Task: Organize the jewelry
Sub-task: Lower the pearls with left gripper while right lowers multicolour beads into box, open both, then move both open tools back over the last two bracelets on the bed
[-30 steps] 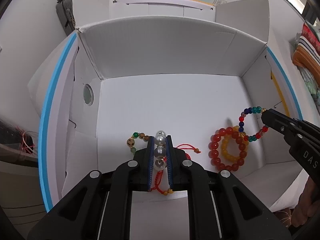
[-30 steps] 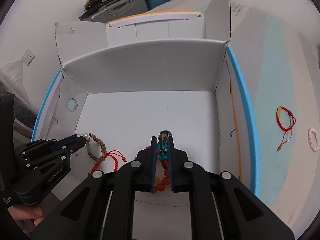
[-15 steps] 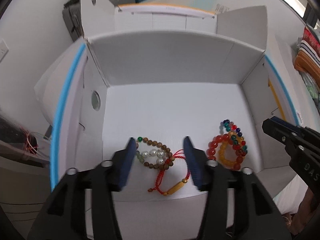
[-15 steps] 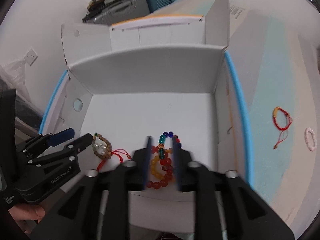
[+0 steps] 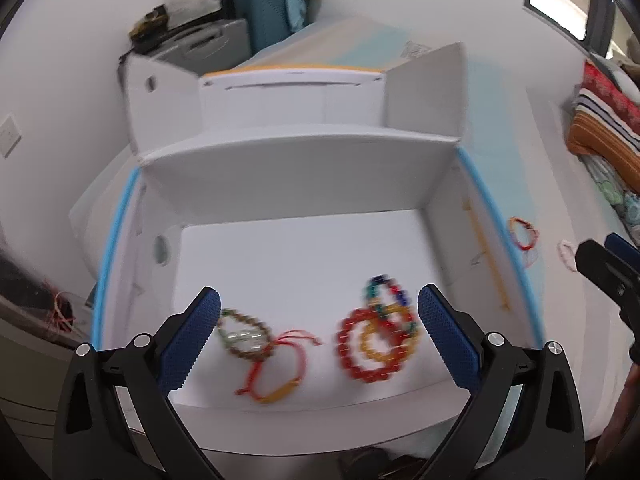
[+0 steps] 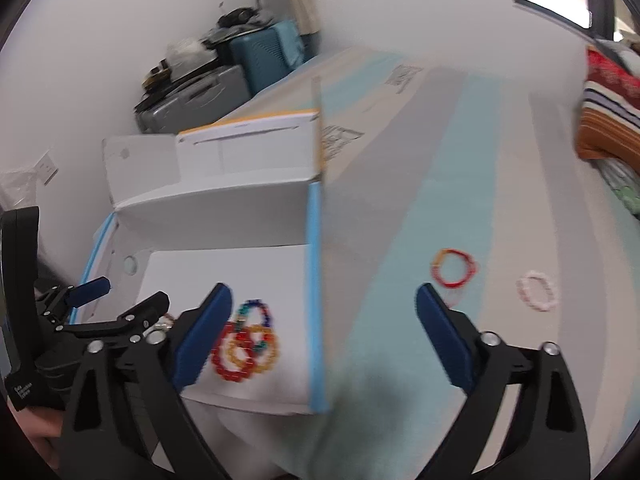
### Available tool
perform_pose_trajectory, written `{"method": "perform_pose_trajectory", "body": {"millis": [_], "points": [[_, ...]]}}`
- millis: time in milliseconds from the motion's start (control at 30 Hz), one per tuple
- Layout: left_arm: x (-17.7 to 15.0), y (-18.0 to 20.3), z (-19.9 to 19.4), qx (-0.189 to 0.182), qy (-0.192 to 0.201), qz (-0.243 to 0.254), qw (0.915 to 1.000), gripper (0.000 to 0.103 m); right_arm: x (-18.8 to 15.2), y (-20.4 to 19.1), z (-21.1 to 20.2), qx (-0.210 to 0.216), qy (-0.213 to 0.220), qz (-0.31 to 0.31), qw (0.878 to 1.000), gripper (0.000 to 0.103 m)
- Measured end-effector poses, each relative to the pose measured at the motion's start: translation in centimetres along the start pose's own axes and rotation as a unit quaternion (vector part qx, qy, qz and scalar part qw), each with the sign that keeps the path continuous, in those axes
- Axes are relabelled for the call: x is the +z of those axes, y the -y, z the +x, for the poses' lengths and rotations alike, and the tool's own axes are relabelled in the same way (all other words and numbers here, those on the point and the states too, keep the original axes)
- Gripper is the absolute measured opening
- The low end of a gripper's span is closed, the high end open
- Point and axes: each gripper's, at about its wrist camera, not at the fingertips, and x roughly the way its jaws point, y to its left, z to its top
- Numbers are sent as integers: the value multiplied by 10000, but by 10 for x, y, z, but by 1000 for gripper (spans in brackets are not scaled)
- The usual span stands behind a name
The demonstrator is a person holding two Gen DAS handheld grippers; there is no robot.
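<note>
A white open box [image 5: 304,168] holds two heaps of bracelets. A brown bead bracelet with pearls [image 5: 242,334] and a red cord bracelet [image 5: 280,364] lie at front left. Red, yellow and multicolour bead bracelets [image 5: 378,338] lie at front right; they also show in the right wrist view [image 6: 244,344]. My left gripper [image 5: 318,330] is open and empty above the box's front. My right gripper [image 6: 322,338] is open and empty over the box's right wall. A red cord bracelet [image 6: 454,268] and a pink bead bracelet [image 6: 536,292] lie on the surface right of the box.
The box has blue-edged side flaps [image 5: 114,252] and a raised back flap [image 5: 292,96]. Suitcases and clutter [image 6: 224,72] stand behind. Striped folded fabric [image 5: 604,120] lies at the far right. The surface [image 6: 460,160] is pale with a teal stripe.
Both grippers opened and dropped their bracelets into the box, then drew back and up. The right gripper swung right, toward the two bracelets outside the box.
</note>
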Motion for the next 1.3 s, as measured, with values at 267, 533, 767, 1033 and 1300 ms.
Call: {"method": "perform_pose_trajectory", "body": {"millis": [267,533,767,1033,1300], "points": [[14,92,-7,-495,294,456,9973,97,-5,92,-22,-522,105,474,9975,95],[27,192,10,-917,438,915,9906,97,-15,195,-15,-993,16,948,9905,95],[36,263,66,-1079,293,1175,9868,97,-27,270,22,-1143,-238,1234,9855,95],[47,283,144,-842,70,925,9921,97,-39,313,84,-1114,-619,1409,9818,91],[41,280,200,-527,-181,841,9949,94,-49,333,132,-1123,-912,1480,9783,79]]}}
